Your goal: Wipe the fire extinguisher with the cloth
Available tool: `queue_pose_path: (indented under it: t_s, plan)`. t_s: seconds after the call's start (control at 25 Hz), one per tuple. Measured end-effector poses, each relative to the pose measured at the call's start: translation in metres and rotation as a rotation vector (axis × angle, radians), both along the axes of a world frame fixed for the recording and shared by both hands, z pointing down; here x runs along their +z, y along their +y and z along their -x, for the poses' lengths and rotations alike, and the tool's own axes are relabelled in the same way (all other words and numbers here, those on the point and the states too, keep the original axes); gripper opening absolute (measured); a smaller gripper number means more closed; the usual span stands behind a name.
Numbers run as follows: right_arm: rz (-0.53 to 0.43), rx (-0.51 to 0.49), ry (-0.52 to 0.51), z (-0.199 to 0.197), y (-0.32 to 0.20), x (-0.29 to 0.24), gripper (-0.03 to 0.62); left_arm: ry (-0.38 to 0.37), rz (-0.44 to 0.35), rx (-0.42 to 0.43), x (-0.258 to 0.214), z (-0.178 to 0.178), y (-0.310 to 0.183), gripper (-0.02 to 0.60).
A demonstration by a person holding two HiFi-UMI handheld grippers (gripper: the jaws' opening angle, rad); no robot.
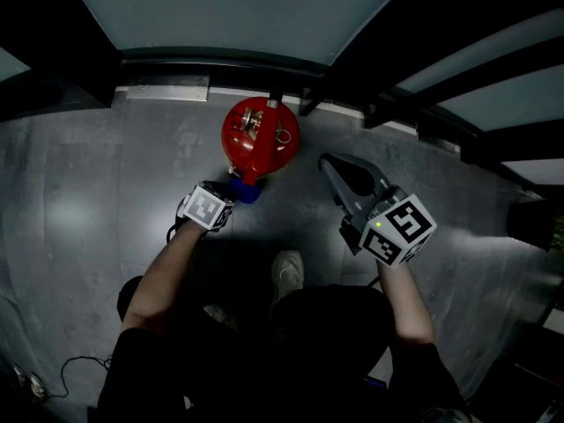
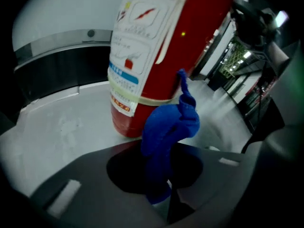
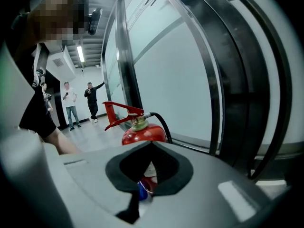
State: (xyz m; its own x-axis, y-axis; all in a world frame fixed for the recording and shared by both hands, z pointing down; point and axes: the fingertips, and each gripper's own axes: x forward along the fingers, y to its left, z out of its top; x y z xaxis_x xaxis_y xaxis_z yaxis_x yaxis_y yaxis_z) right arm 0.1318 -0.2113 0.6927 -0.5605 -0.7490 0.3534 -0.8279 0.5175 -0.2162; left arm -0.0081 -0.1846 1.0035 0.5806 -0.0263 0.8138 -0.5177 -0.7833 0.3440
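Fire extinguisher (image 1: 259, 139), red, white-labelled, is standing upright. Left gripper (image 2: 167, 194) is clenching blue cloth (image 2: 166, 127) beside it; right gripper (image 3: 135, 204) is hanging closed, empty.

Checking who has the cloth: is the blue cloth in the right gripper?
No, the blue cloth is clamped in the left gripper, beside the fire extinguisher.

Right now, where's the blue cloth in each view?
Head view: cloth at centre, just below the fire extinguisher.
Left gripper view: centre, pinched in the left claw, in front of the fire extinguisher.
Right gripper view: blue sliver, bottom centre.
Shared landmark: the red fire extinguisher.
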Motion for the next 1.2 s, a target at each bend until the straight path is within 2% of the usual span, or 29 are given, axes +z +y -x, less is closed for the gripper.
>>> queue_pose_path:
  t_s: [0.12,0.2,0.28,0.32,0.44,0.56,0.64,0.72,0.84,0.92,0.96,1.04,1.2]
  plan:
    - [-0.004,-0.006,0.014,0.002,-0.01,-0.001,0.003,0.084,0.011,0.177,-0.046,-0.003,0.027,0.069]
    - [-0.011,0.007,0.013,0.003,-0.018,-0.003,0.003,0.176,-0.027,0.271,-0.088,-0.003,0.042,0.069]
    - [-0.024,0.017,0.005,0.007,-0.026,-0.009,0.003,0.296,-0.078,0.298,-0.14,0.004,0.054,0.069]
    - [-0.031,0.017,0.002,0.01,-0.03,-0.012,0.004,0.361,-0.094,0.278,-0.165,0.01,0.057,0.069]
    - [-0.043,0.002,0.001,0.022,-0.039,-0.017,0.003,0.511,-0.122,0.119,-0.221,0.029,0.047,0.069]
    - [-0.044,-0.013,0.008,0.031,-0.045,-0.016,0.003,0.563,-0.169,-0.045,-0.249,0.04,0.019,0.069]
    - [-0.047,-0.005,0.009,0.033,-0.048,-0.016,0.004,0.608,-0.17,-0.139,-0.261,0.039,0.001,0.069]
    - [-0.049,0.02,0.006,0.029,-0.048,-0.017,0.003,0.693,-0.123,-0.231,-0.27,0.033,-0.012,0.069]
    - [-0.042,0.06,-0.006,0.019,-0.044,-0.014,0.003,0.861,0.034,-0.42,-0.267,0.024,-0.025,0.069]
    - [-0.032,0.08,-0.022,0.013,-0.042,-0.011,0.003,0.937,0.131,-0.543,-0.254,0.021,-0.03,0.069]
    - [-0.027,0.085,-0.026,0.01,-0.041,-0.01,0.003,0.946,0.156,-0.586,-0.245,0.019,-0.032,0.068]
    - [-0.021,0.088,-0.022,0.006,-0.037,-0.008,0.003,0.913,0.168,-0.635,-0.228,0.019,-0.033,0.069]
    - [-0.012,0.087,-0.019,0.002,-0.031,-0.006,0.003,0.814,0.192,-0.656,-0.2,0.014,-0.035,0.068]
